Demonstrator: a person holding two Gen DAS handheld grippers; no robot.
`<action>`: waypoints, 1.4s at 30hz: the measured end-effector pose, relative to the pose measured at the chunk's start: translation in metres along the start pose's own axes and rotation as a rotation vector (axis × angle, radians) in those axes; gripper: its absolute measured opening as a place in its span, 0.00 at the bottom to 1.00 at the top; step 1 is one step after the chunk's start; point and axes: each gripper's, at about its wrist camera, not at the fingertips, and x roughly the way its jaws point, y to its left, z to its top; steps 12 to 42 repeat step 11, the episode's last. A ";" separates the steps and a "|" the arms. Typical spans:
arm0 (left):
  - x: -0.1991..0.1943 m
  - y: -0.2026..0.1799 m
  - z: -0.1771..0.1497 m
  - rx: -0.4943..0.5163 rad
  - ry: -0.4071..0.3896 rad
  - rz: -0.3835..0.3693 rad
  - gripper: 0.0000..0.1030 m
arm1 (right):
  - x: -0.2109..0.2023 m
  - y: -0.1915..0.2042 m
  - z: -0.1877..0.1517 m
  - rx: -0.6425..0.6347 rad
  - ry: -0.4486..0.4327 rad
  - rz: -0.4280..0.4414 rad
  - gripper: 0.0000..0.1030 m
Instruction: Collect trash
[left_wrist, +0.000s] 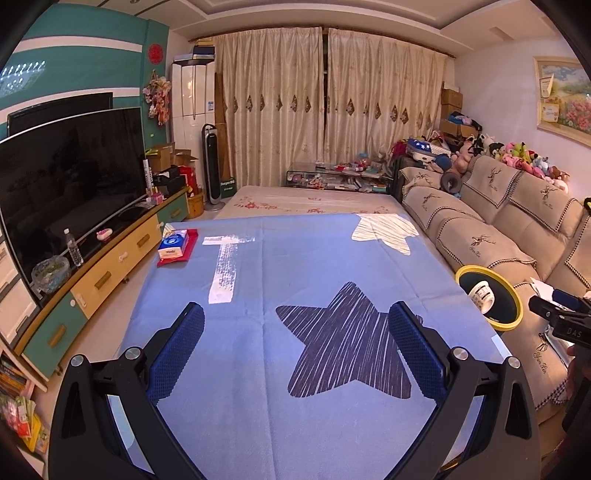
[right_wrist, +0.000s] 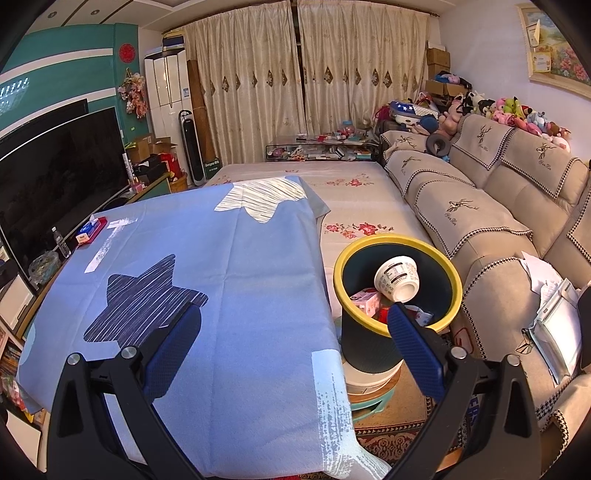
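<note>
Left gripper (left_wrist: 295, 325) hovers over the counter (left_wrist: 295, 258), jaws wide apart, empty; right gripper (right_wrist: 295, 328) likewise gaping and empty at the counter's right edge; cup (right_wrist: 397, 278) lies inside the bin (right_wrist: 369, 343) beside that edge.

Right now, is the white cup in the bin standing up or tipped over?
Tipped over. The white cup lies on its side inside the yellow-rimmed bin, its printed wall facing up, resting on other trash.
</note>
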 end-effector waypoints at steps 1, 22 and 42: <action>0.002 0.000 0.001 0.003 0.001 0.004 0.95 | 0.002 0.003 0.000 -0.005 0.004 0.003 0.93; 0.139 0.037 0.013 0.010 0.183 0.155 0.95 | 0.105 0.057 0.046 -0.056 0.049 0.090 0.93; 0.139 0.037 0.013 0.010 0.183 0.155 0.95 | 0.105 0.057 0.046 -0.056 0.049 0.090 0.93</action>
